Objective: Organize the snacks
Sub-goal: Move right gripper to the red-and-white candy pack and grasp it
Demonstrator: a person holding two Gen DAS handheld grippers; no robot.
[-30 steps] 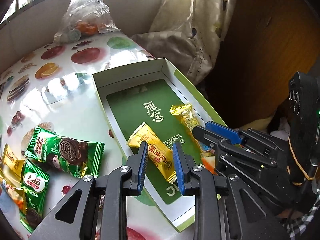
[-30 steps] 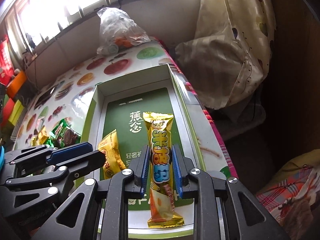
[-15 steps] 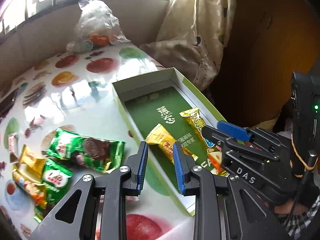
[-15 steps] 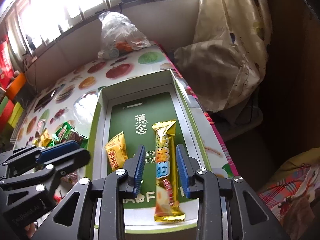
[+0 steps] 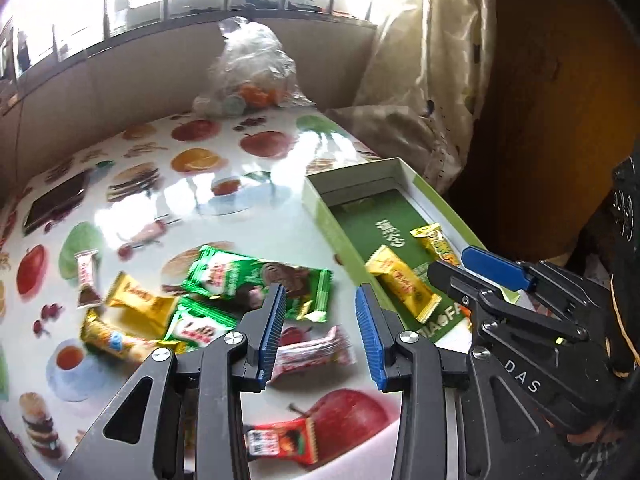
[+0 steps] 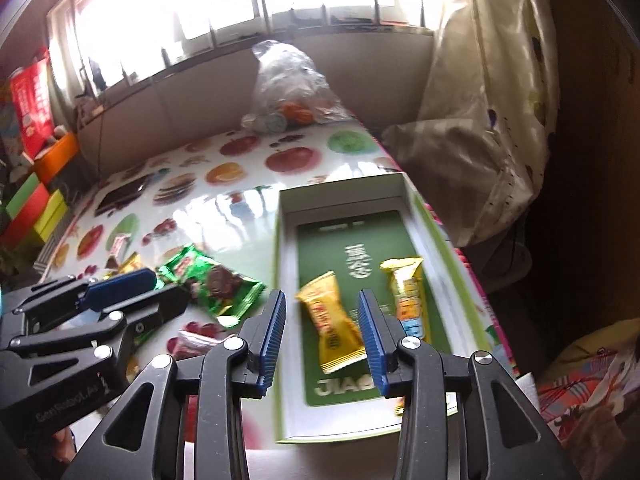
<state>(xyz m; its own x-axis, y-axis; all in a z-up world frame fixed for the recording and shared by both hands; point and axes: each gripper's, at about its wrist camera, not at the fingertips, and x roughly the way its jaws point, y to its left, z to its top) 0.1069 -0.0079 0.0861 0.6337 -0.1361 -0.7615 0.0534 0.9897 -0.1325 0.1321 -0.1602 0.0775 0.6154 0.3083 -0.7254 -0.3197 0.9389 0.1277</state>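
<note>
The left tongs [image 5: 322, 332] stand spread, their two blue-ribbed pads well apart with nothing between them, raised above the worktop [image 5: 224, 224] near its front edge and pointing toward its far edge. The right tongs [image 6: 322, 336] are likewise parted and empty, held just to the right of the left ones, toward the worktop's right edge, and aimed the same way. Each pair shows in the other's view, side by side and not touching, the right tongs' black linkage and blue pad [image 5: 496, 268] reaching slightly further forward.
</note>
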